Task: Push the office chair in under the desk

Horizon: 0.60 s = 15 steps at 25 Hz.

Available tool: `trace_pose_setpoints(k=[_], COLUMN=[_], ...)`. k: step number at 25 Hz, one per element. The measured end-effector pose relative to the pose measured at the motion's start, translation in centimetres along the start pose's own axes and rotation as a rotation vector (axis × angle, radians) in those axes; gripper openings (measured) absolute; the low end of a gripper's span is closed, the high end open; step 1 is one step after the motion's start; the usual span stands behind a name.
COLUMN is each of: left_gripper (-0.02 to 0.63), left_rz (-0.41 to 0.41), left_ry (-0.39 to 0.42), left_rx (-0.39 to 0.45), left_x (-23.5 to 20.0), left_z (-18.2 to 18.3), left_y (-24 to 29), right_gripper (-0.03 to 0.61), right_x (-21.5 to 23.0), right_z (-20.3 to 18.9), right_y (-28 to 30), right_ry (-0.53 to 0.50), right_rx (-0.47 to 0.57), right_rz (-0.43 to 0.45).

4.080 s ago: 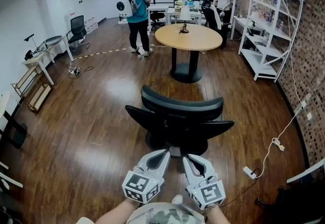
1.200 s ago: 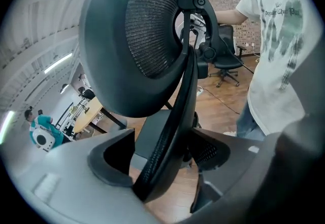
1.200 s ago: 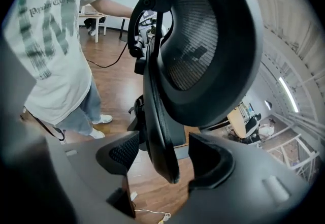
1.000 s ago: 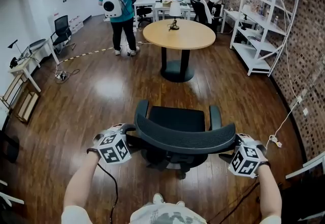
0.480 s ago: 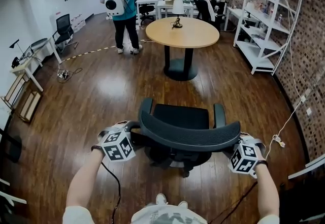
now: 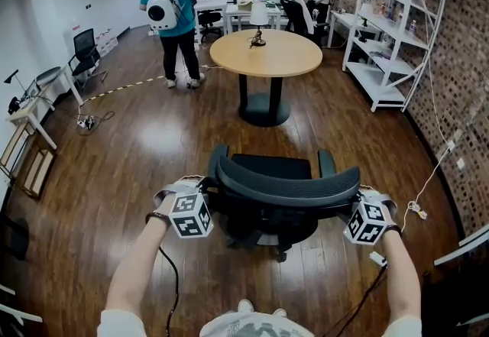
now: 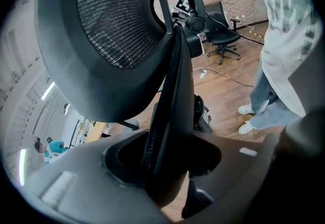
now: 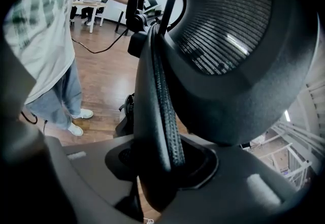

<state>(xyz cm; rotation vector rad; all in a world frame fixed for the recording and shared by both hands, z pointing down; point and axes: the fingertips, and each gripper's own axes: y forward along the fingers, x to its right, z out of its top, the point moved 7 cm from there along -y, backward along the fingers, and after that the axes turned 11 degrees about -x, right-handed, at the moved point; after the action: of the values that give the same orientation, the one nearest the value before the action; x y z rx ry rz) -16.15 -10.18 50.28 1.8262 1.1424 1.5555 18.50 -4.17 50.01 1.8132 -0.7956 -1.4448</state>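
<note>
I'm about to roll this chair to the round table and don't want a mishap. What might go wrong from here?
1. The left tongs and right tongs are closing on just the backrest's thin side edges, so a hard push may slip them off.
2. The table's broad base may block the wheels, and the jolt could shake the lamp.
3. The power strip at the right could catch a wheel or a foot.
</note>
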Motion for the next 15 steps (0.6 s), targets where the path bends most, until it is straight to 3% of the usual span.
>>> trace_pose_setpoints(k=[15], left_gripper=[0.163], left_rz=[0.016], left_ry=[0.042], left_rx=[0.025], left_x=[-6.6], left_z=[-0.3], left_y=[4.4], right_gripper=[0.146], right_x=[6.6], right_z=[0.2], right_y=[4.4], right_ry=[0.024], right_rx=[-0.022], right_rz=[-0.023])
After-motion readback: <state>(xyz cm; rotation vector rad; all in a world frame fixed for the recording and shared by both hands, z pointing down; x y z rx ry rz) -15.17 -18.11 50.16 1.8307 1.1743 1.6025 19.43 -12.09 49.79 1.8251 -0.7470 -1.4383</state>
